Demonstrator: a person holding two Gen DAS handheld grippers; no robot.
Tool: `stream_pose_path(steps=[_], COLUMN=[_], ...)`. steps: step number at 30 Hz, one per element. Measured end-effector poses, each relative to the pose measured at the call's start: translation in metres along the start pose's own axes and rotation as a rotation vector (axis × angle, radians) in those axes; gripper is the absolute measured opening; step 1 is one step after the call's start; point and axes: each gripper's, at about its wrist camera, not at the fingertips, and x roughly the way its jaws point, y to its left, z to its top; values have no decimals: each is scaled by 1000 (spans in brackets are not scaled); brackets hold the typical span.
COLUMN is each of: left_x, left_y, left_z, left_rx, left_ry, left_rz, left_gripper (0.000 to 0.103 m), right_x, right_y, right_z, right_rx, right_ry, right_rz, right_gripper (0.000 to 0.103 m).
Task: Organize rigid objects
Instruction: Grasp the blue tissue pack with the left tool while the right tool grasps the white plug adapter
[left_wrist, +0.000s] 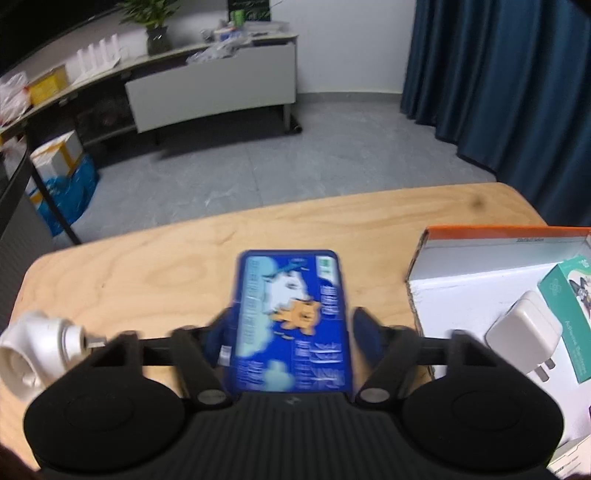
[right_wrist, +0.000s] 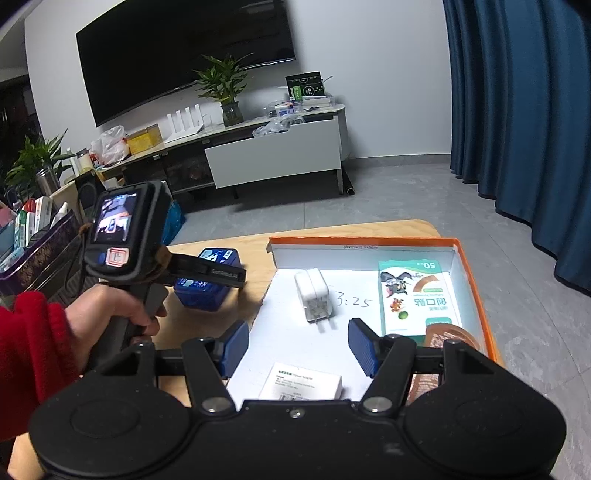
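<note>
A blue printed box (left_wrist: 291, 321) stands on the wooden table (left_wrist: 147, 273), left of the orange-rimmed white tray (left_wrist: 461, 254). My left gripper (left_wrist: 291, 326) straddles it with both pads against its sides; the picture is blurred. From the right wrist view, a hand (right_wrist: 110, 314) in a red sleeve holds that left gripper (right_wrist: 207, 273) over the blue box (right_wrist: 207, 291). My right gripper (right_wrist: 297, 332) hangs open above the tray (right_wrist: 458, 243), with nothing between its fingers. Inside lie a white charger (right_wrist: 314, 295), a green plaster box (right_wrist: 417, 295) and a small white box (right_wrist: 303, 384).
A white round fitting (left_wrist: 37, 347) lies at the table's left edge. A brown round item (right_wrist: 447, 332) sits in the tray's right corner. A dark basket of packets (right_wrist: 37, 251) stands left of the table. Grey floor, a low TV cabinet (right_wrist: 273, 155) and a blue curtain (right_wrist: 517, 129) lie beyond.
</note>
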Motion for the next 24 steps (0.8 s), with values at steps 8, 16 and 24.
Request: stream_pose_path(steps=[8,16,24], left_x=[-59,-141,-169], left_y=[27,97,152], left_z=[-29,-90,-111], left_rx=[-47,-188,-280], left_ry=[-66,-110,-121], left_rz=[-50,81,226], left_gripper=[63,63,63], right_x=[12,52,118], right_y=[15,80,190], right_z=[9,33,46], right_rx=[-1,-9,-259], right_ry=[23,42,81], right_rz=[10,174,341], right_gripper=[72,84,89])
